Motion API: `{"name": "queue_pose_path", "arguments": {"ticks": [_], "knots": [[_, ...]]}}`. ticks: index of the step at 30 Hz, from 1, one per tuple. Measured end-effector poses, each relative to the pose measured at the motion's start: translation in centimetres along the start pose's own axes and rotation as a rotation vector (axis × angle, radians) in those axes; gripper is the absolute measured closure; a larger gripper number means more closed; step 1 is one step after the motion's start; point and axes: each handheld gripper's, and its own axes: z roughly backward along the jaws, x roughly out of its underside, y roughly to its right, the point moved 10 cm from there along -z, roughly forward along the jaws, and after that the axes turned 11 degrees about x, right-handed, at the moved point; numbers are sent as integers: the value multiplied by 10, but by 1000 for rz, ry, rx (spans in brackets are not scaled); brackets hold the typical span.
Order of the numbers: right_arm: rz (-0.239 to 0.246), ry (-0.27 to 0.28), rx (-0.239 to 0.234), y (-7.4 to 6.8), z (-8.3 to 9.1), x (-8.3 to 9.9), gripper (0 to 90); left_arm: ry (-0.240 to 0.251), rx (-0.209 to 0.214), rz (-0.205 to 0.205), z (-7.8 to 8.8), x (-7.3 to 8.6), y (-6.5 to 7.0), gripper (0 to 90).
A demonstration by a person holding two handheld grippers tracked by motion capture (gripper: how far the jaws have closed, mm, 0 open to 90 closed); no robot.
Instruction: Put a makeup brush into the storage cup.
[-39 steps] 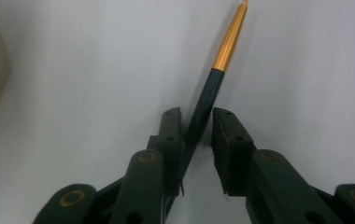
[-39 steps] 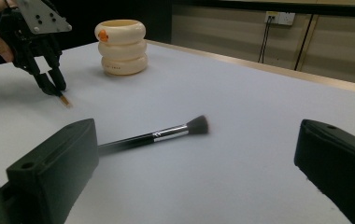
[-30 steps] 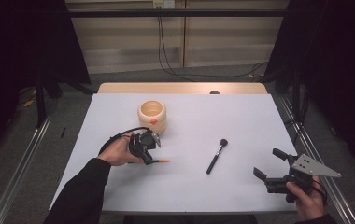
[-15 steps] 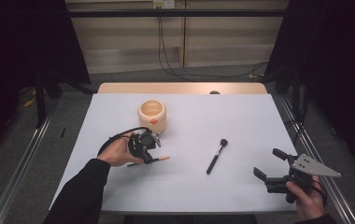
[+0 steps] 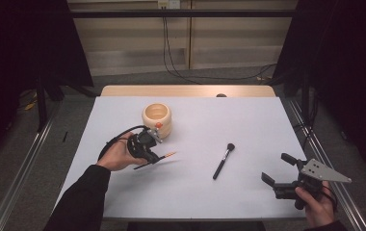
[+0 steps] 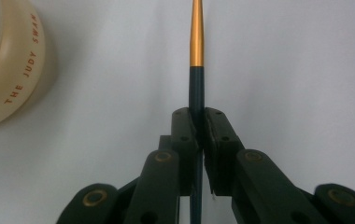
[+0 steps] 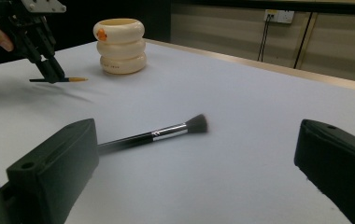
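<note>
My left gripper [image 5: 154, 157] [image 6: 199, 115] is shut on a thin dark pencil-like stick with an orange-gold tip [image 5: 169, 155] [image 6: 196, 42]. It holds the stick nearly level, a little above the white table, at the left of centre. In the right gripper view, that gripper [image 7: 52, 74] and the stick [image 7: 75, 80] cast a shadow on the table. A black makeup brush [image 5: 223, 161] [image 7: 157, 133] lies flat right of centre. My right gripper [image 5: 277, 167] [image 7: 194, 154] rests open near the front right corner, its jaws facing the brush from a distance.
A cream ribbed holder [image 5: 157, 118] [image 6: 7, 70] [image 7: 119, 44] with a small orange mark stands just behind the left gripper. The white table [image 5: 248, 120] ends at a wooden back edge. Metal rails run along both sides.
The left gripper has risen a little with the stick, whose tip now sits higher off the table. The right gripper and the brush have kept still.
</note>
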Motion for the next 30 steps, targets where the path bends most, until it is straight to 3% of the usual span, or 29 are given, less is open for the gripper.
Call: {"name": "queue_pose_path", "arguments": {"ticks": [2,7,9,14,15,19,23,25,26,30], "knots": [[3,1,1,0,0,0,0,39,8,16,3,-3,1,836],[0,0,2,0,0,0,0,74,-7,35,6,-5,0,836],[-2,0,6,1,0,0,0,122,-6,46,10,-7,0,836],[-5,2,5,1,0,0,0,161,-9,58,14,-9,0,836],[-6,1,4,0,0,0,0,214,-25,76,16,-13,0,836],[-5,3,7,1,0,-1,0,305,-53,90,25,-18,-1,836],[-5,2,7,1,0,0,0,364,-84,100,33,-21,-3,836],[-7,5,12,1,0,-1,0,359,-83,88,35,-20,-4,837],[-7,5,12,1,0,-1,0,395,-95,99,35,-23,-4,837],[-6,2,7,1,0,0,0,428,-106,110,40,-25,-3,837]]}}
